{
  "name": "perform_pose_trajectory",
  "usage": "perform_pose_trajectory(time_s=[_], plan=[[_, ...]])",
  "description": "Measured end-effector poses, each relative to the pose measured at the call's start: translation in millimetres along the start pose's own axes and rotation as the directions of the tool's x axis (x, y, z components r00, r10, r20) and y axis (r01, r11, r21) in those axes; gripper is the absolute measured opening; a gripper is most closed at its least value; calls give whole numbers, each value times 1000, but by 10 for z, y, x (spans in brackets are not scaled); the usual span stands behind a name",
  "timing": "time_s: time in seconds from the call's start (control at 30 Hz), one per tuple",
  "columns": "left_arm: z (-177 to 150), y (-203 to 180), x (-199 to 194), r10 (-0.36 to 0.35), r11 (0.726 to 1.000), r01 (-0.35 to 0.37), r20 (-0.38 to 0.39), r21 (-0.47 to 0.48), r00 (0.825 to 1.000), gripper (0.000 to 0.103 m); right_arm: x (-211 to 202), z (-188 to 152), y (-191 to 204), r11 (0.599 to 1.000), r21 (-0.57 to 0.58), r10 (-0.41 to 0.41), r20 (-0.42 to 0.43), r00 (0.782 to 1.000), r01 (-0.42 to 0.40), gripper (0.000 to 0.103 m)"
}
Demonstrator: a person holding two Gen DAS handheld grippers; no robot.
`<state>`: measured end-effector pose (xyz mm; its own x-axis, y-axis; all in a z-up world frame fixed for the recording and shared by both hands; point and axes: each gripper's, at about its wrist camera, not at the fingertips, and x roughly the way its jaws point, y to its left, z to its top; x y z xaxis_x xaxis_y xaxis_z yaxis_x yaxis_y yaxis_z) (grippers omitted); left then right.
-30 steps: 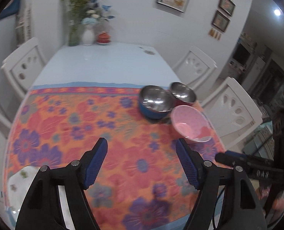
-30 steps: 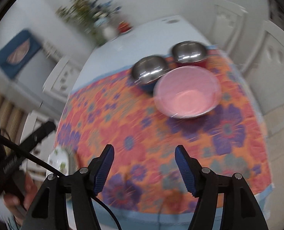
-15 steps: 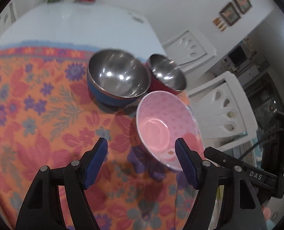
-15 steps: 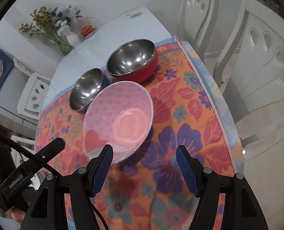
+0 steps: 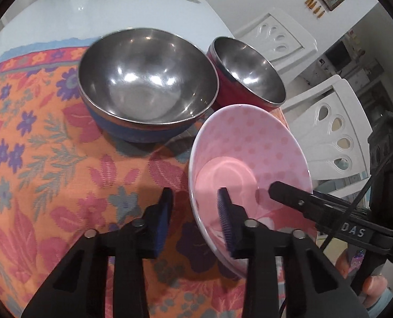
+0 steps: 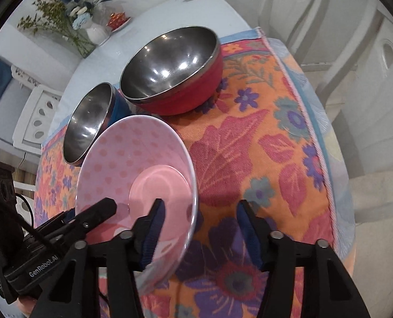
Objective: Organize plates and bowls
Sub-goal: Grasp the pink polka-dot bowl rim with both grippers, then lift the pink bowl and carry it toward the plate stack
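A pink dotted bowl (image 5: pixel 249 159) stands on the floral tablecloth, also in the right wrist view (image 6: pixel 138 169). My left gripper (image 5: pixel 195 212) straddles its left rim, one finger inside, one outside, jaws narrowed but not touching the rim. My right gripper (image 6: pixel 200 222) straddles the opposite rim, still wide. A blue steel bowl (image 5: pixel 146 84) and a red steel bowl (image 5: pixel 246 71) stand just behind; they show in the right wrist view as the blue bowl (image 6: pixel 90 124) and the red bowl (image 6: pixel 172 71).
White chairs (image 5: pixel 334 137) stand along the table's right side. A vase of flowers (image 6: pixel 71 21) and a small red dish (image 6: pixel 118 18) sit at the far end of the white table (image 5: pixel 90 10). The cloth's edge (image 6: pixel 315 122) runs close to the right gripper.
Both grippers moved forward and down onto the pink bowl, now straddling its rim from opposite sides. The left gripper's jaws have narrowed.
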<state>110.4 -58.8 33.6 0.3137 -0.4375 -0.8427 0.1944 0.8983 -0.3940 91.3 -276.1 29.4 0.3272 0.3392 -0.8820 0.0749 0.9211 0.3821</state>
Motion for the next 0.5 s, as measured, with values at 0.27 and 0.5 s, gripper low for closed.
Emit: perform_pose_trajectory(time_s=[0.27, 0.5], plan=[[16, -31, 52, -21, 1000, 22, -3, 15, 1000, 14, 87, -38, 83, 999, -35, -3, -9, 1000, 2, 15], [-69, -42, -197, -23, 1000, 23, 30, 14, 999, 14, -142, -218, 285, 996, -92, -12, 12, 1000, 13, 14]])
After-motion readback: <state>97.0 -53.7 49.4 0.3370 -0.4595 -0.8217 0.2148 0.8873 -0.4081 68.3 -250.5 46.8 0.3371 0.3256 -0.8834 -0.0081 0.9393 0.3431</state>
